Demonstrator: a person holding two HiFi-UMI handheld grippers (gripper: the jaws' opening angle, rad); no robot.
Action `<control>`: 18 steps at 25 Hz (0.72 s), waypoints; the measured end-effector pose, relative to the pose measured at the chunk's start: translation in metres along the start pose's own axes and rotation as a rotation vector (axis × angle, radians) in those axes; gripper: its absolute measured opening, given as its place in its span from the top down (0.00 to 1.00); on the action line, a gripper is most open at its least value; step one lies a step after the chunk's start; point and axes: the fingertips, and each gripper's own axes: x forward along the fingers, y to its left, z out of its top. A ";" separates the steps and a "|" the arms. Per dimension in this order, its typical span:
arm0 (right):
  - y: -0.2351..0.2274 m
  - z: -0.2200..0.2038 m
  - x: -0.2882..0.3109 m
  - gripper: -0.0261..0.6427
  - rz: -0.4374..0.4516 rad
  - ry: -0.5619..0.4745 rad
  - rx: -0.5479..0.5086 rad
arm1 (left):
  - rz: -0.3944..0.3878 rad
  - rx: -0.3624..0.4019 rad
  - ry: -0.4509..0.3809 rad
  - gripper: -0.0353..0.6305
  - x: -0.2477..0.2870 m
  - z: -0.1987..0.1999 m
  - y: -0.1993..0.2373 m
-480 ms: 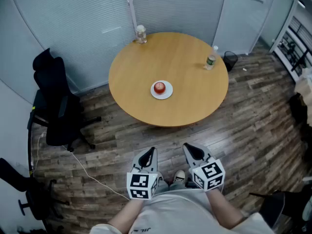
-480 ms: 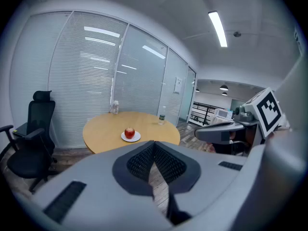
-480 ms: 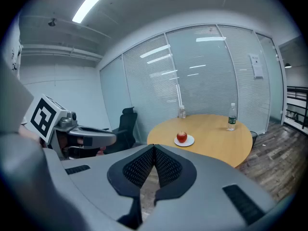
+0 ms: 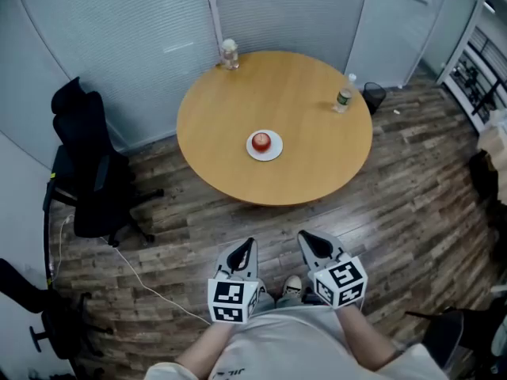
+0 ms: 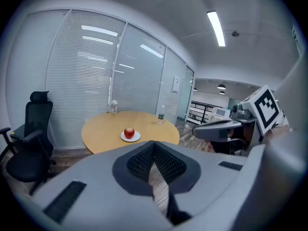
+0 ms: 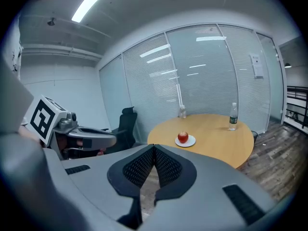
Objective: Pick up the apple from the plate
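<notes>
beyond the apple (image 4: 261, 141) stands perhaps a jar (image 4: 229, 54).

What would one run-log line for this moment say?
apple: on plate, untouched | left gripper: shut, empty | right gripper: shut, empty | both short of table

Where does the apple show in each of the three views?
Head view: apple, upper centre, on its plate on the round table.
Left gripper view: apple left of centre.
Right gripper view: apple right of centre.
Shared landmark: the green-labelled bottle at the table's edge, right of the apple everywhere.
</notes>
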 end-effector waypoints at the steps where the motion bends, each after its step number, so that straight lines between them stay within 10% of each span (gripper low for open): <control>1: 0.000 0.001 0.002 0.92 -0.002 -0.005 0.013 | -0.004 0.003 0.000 0.94 0.000 0.001 0.001; 18: -0.006 -0.003 0.016 0.91 -0.111 -0.019 0.074 | -0.078 0.092 -0.020 0.94 0.008 0.004 0.017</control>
